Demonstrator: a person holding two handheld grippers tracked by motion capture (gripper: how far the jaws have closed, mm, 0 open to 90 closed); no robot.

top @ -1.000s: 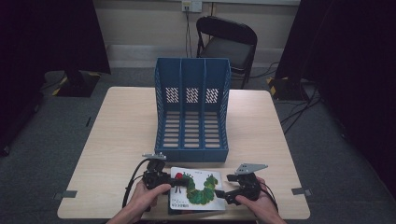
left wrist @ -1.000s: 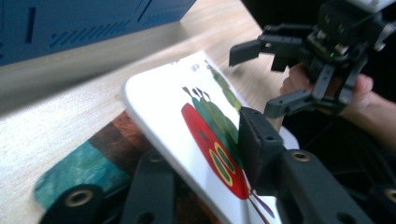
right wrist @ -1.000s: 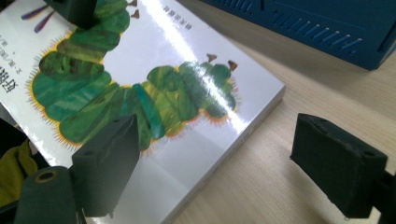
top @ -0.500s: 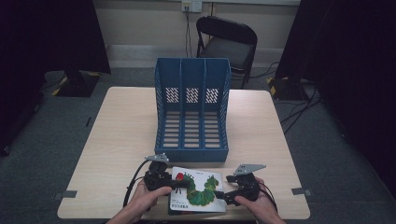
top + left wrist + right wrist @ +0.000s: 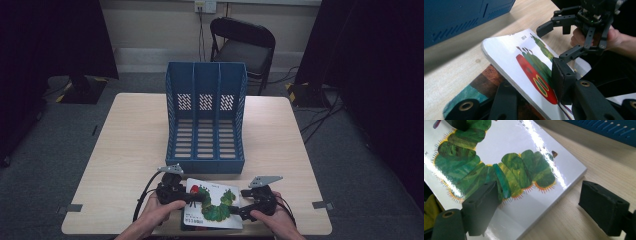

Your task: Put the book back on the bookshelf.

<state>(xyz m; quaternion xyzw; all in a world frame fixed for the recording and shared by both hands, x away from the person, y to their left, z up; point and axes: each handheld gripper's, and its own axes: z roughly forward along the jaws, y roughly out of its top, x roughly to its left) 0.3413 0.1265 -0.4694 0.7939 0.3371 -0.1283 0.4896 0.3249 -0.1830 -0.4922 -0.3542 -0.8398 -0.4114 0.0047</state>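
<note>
A white picture book point(image 5: 215, 202) with a green caterpillar on its cover lies near the table's front edge. My left gripper point(image 5: 192, 197) is shut on the book's left edge point(image 5: 499, 57). One pad point(image 5: 561, 80) presses on the cover and the other jaw sits underneath, so that edge is tilted up. A second book point(image 5: 481, 85) with a brown and teal cover lies beneath it. My right gripper point(image 5: 239, 207) stands open at the book's right side point(image 5: 524, 170). One of its pads point(image 5: 484, 202) hovers over the cover and the other point(image 5: 601, 205) over bare table.
A blue three-slot file rack point(image 5: 206, 120) stands upright just behind the book, its open slots facing me. The wooden table point(image 5: 130, 140) has free room left and right of the rack. A black folding chair point(image 5: 242, 45) stands beyond the far edge.
</note>
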